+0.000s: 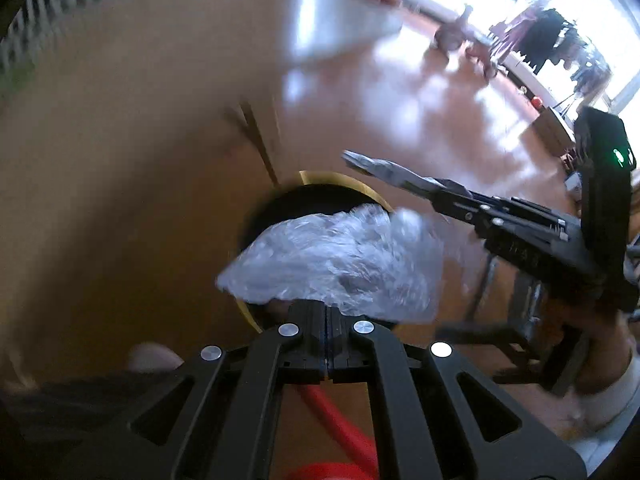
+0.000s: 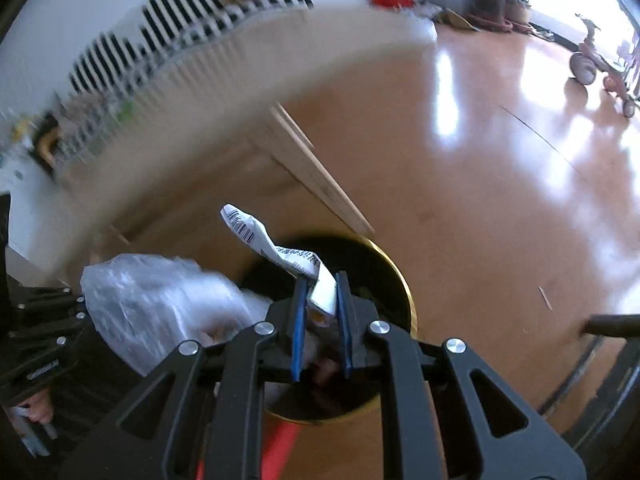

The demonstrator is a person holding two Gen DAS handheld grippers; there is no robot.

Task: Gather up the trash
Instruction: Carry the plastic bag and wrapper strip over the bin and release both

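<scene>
My left gripper (image 1: 326, 312) is shut on a crumpled clear plastic bag (image 1: 340, 260) and holds it over the open mouth of a round black bin with a gold rim (image 1: 344, 179). My right gripper (image 2: 322, 280) is shut on a crumpled white paper with a barcode (image 2: 280, 248) above the same bin (image 2: 404, 284). The right gripper also shows in the left wrist view (image 1: 360, 162), to the right of the bag. The plastic bag shows at the left in the right wrist view (image 2: 156, 304).
The bin stands on a shiny wooden floor (image 2: 500, 200) beside a light wooden table (image 2: 224, 92) and its leg (image 2: 316, 172). A red object (image 1: 340, 428) lies below the grippers. A dark chair frame (image 1: 516, 320) is at the right. A tricycle (image 2: 592, 60) stands far off.
</scene>
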